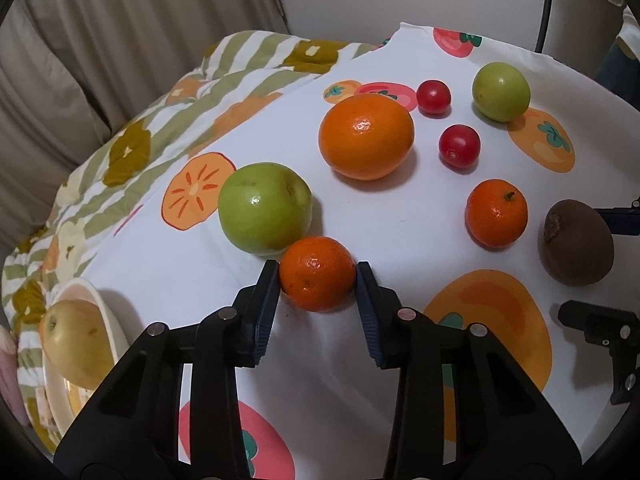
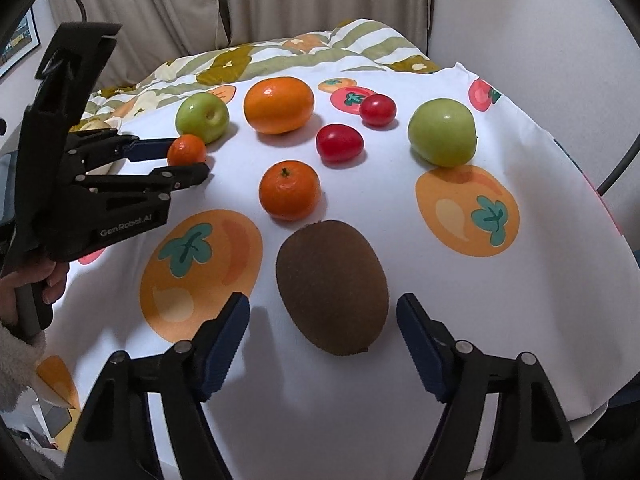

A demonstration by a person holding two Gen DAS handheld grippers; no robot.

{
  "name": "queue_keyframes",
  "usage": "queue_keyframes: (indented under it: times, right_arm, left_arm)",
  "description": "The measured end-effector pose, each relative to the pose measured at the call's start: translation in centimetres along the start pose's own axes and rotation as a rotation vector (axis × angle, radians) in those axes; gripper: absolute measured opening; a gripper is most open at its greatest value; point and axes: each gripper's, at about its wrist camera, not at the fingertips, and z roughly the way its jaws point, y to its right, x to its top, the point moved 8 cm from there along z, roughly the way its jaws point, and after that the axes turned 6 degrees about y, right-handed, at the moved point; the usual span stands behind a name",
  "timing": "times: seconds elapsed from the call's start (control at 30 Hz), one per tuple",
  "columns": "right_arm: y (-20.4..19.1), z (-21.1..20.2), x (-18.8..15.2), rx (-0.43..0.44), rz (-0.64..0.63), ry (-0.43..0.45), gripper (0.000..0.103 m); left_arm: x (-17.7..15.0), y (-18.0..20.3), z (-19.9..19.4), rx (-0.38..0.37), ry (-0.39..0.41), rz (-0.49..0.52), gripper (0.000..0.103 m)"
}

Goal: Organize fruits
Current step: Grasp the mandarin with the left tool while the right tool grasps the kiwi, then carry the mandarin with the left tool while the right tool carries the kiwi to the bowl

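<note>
The left gripper (image 1: 317, 276) has its jaws closed against both sides of a small mandarin (image 1: 317, 273) that sits on the fruit-print cloth (image 1: 380, 216), just in front of a green apple (image 1: 265, 207). The right gripper (image 2: 323, 312) holds its jaws wide on either side of a brown kiwi (image 2: 332, 286) (not touching it). At far left, a cream bowl (image 1: 102, 308) holds a yellow apple (image 1: 74, 348).

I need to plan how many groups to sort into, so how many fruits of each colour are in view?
Green: 2 (apple, apple)
Orange: 3 (large orange, tangerine, tangerine between the left gripper fingers)
Red: 2 (tomato, tomato)
Brown: 1 (kiwi)
Yellow: 1 (apple in the bowl)
Total: 9
</note>
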Motion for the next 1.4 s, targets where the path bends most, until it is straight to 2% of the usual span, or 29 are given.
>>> queue_keyframes:
  times: [0.07,0.37,0.93,1.2,1.4]
  right_arm:
    - [0.2,0.1,0.1,0.003,0.011,0.001,0.07]
    - [0.2,0.3,0.2,0.01,-0.023,0.002,0.048]
    - [0.1,-1.1,1.1,0.048,-0.064,0.052,0.045]
    - [-1.2,-3.5,4.1,0.074,-0.116,0.096,0.044]
    - [-3.9,-5.9,7.7,0.124,-0.182,0.148,0.044]
  left_arm:
    - [-0.1,0.0,-0.1,0.0,-0.001,-0.003,0.042]
    - [-0.4,0.0,-0.5,0.011,-0.008,-0.013,0.042]
    - [-0.2,-0.6,-2.4,0.064,0.0,-0.079,0.042]
    - [0.6,-2.9,-5.8,0.098,0.019,-0.174,0.042]
    - [1.2,-6.1,-9.7,0.156,0.05,-0.246,0.042]
